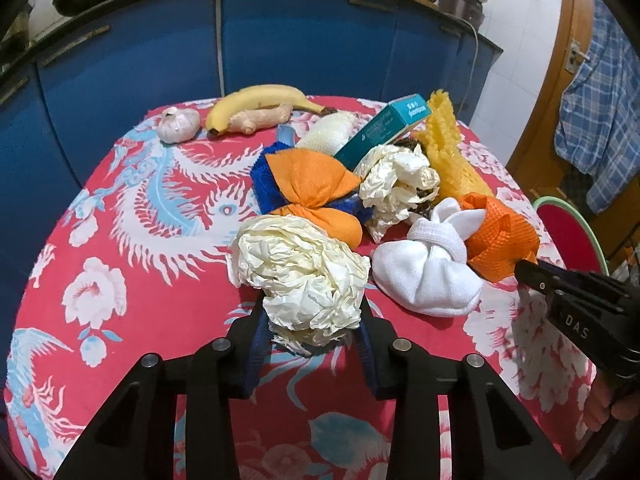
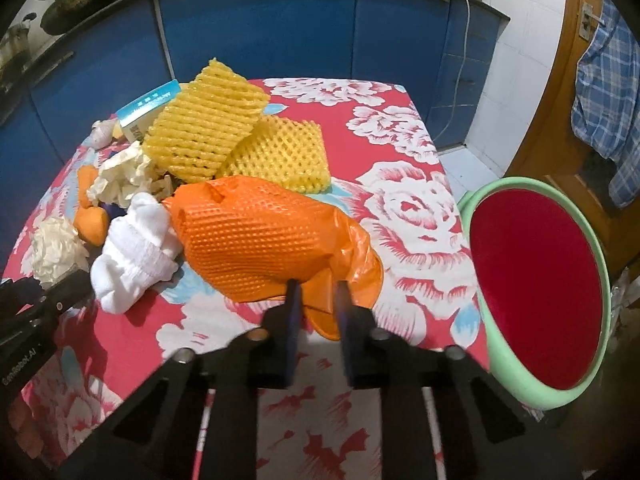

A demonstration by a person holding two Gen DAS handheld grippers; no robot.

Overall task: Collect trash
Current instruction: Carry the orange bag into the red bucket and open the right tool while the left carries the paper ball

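Orange foam netting (image 2: 256, 240) sits clamped in the right gripper (image 2: 316, 300); the left gripper (image 1: 312, 320) pinches crumpled paper (image 1: 300, 276). Next, likely carrying both to the basin (image 2: 516, 376) at lower right.

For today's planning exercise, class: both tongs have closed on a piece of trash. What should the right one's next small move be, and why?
Probably lift and swing right toward the green-rimmed bin. The right tongs already pinch the orange foam net, and the bin stands open just past the table edge. The left tongs grip the crumpled paper ball.
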